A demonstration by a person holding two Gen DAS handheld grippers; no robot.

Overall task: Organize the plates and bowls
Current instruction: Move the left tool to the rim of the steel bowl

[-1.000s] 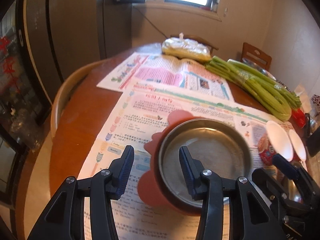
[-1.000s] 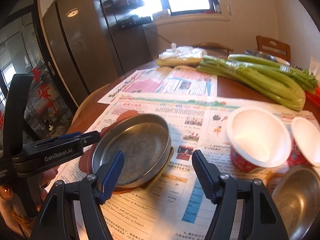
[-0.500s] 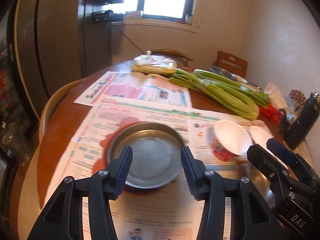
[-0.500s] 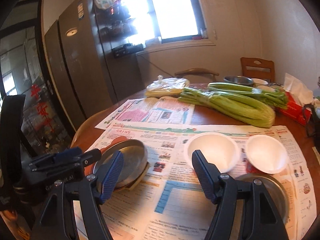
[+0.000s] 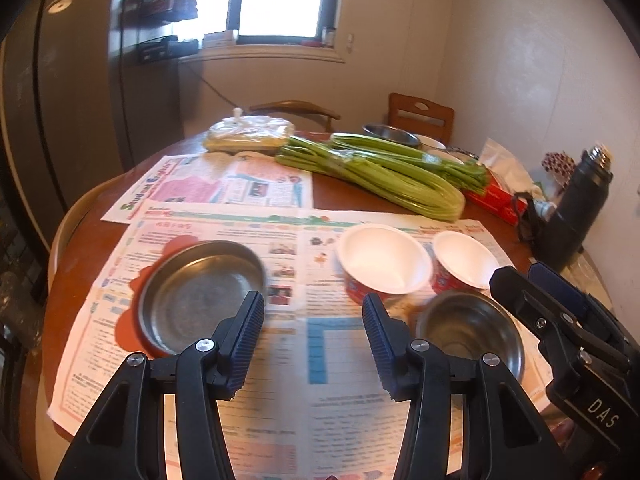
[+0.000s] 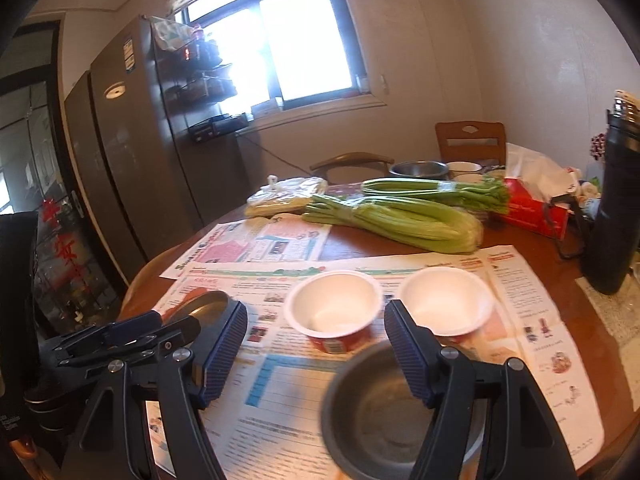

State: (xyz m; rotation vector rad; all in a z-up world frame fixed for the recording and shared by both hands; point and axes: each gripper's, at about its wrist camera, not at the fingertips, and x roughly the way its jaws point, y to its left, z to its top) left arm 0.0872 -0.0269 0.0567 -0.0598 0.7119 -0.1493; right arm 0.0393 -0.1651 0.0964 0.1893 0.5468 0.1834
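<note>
Sorting is looking partly done. Ahead-left of the left hand-held gripper [image 5: 312, 338], which is hanging wide open and empty, a steel plate [image 5: 200, 292] is sitting nested on a red plate [image 5: 128, 320]. Two white paper bowls [image 6: 334, 308] and a steel bowl [image 6: 384, 408] are waiting unstacked around the right hand-held gripper [image 6: 316, 350], likewise gaping and empty.

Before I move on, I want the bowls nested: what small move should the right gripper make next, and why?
Probably lower the right gripper so its open fingers straddle the near rim of the steel bowl. That bowl sits right below it, loose on the newspaper, and both grippers are empty. The metal plate already rests on the red plate.
</note>
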